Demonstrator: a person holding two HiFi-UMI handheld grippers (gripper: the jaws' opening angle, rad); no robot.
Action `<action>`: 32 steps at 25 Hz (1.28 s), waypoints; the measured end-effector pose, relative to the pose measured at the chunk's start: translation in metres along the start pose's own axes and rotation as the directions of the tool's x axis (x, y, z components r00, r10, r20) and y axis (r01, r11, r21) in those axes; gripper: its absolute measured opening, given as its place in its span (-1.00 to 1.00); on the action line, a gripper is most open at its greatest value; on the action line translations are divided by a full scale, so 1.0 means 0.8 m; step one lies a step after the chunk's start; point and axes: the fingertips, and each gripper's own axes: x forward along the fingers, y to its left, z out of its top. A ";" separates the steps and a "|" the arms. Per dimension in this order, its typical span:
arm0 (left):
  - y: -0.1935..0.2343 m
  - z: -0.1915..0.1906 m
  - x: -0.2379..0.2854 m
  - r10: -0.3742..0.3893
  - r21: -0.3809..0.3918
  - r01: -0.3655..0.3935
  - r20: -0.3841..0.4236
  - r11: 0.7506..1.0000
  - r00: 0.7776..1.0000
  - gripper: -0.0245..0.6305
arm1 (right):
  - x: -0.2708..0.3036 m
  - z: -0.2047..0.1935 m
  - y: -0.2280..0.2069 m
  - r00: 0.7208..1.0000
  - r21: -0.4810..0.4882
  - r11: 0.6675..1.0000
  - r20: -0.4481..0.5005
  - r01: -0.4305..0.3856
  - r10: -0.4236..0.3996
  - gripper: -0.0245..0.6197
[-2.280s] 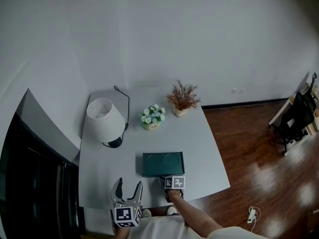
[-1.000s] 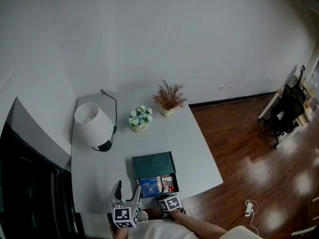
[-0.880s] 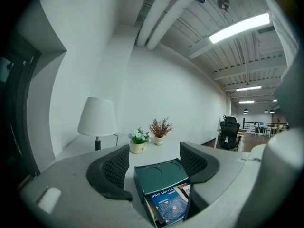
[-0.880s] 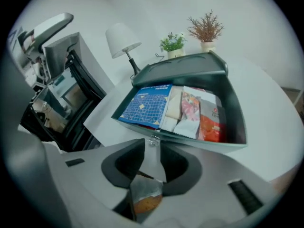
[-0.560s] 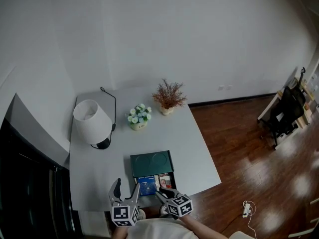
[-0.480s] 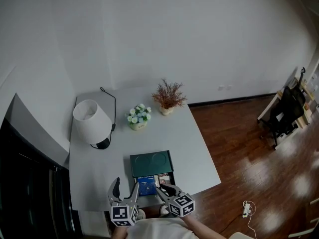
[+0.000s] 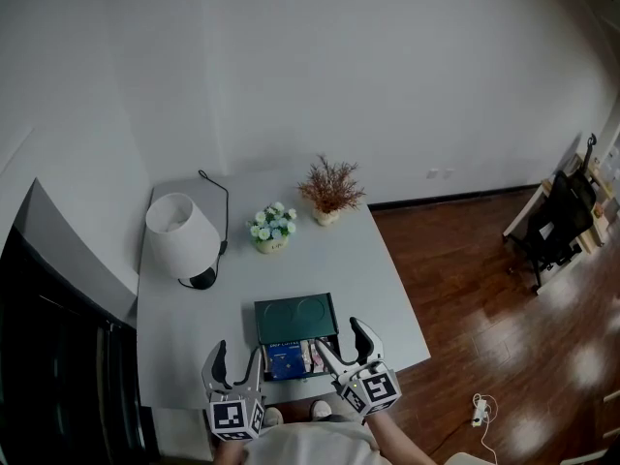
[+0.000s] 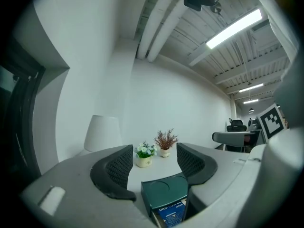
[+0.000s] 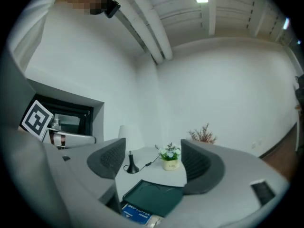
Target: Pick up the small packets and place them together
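White bench (image 7: 387,289) fills the middle of the head view. On it a dark green box (image 7: 295,316) sits near the front edge, its drawer (image 7: 334,342) pulled out toward the person.

Left tongs (image 7: 236,356) hover just off the drawer's left front corner. They are closing, with nothing between the pads.

Right tongs (image 7: 341,342) are at the right front corner, spreading wide, also empty. Their inner tip looks to be almost over the drawer.

The packets lie in the drawer, side by side across it: a blue coffee packet (image 7: 284,361) on the left, paler packets (image 7: 315,356) to its right.

Both tongs point straight ahead at them, so the reach is forward and down. My call is that the right tongs are nearer, with the pale packets just ahead.
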 end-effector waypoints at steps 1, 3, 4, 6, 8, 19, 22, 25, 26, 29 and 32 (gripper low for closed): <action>0.001 -0.001 0.000 0.007 0.001 -0.007 0.007 1.000 1.000 -0.06 | -0.001 0.004 -0.003 1.000 -0.021 1.000 0.016 0.009 -0.009 0.29; 0.002 0.000 -0.002 0.015 0.001 -0.015 0.019 1.000 1.000 0.02 | -0.004 0.009 -0.005 0.999 -0.048 0.999 0.033 0.008 -0.006 0.29; 0.002 0.002 -0.003 0.015 0.002 -0.015 0.023 1.000 1.000 0.05 | -0.006 0.011 -0.006 0.999 -0.045 0.999 0.040 0.007 -0.005 0.29; 0.002 0.004 -0.003 0.013 0.012 -0.014 0.021 1.000 1.000 0.05 | -0.008 0.015 -0.006 0.998 -0.018 1.000 0.055 0.001 0.000 0.29; 0.006 -0.002 -0.001 0.026 0.032 -0.026 -0.001 0.999 1.000 0.02 | -0.007 0.019 -0.003 0.998 -0.009 1.000 0.062 -0.020 0.020 0.17; 0.030 0.022 -0.008 0.097 0.031 -0.099 0.065 0.995 0.993 -0.23 | -0.007 0.014 0.011 0.998 -0.045 0.998 0.034 -0.054 0.055 0.17; 0.024 0.021 -0.003 0.074 0.055 -0.076 0.049 0.996 0.996 -0.20 | -0.009 0.015 0.007 0.998 -0.045 0.998 0.041 -0.041 0.043 0.17; 0.007 0.024 0.003 0.007 0.101 -0.010 0.031 0.995 0.999 0.13 | -0.010 0.016 0.004 0.999 -0.043 0.999 0.042 -0.032 0.034 0.17; 0.003 0.023 0.005 -0.007 0.104 0.005 0.024 0.995 1.000 0.25 | -0.011 0.016 0.004 0.999 -0.043 0.999 0.043 -0.031 0.032 0.17; 0.004 0.022 0.008 0.008 0.103 -0.010 0.012 0.995 1.000 0.33 | -0.012 0.017 0.003 0.999 -0.040 0.999 0.048 -0.024 0.026 0.17; 0.012 0.021 0.009 0.052 0.129 -0.052 -0.001 0.990 0.999 0.04 | -0.012 0.017 0.003 0.998 -0.038 0.999 0.056 -0.020 0.022 0.17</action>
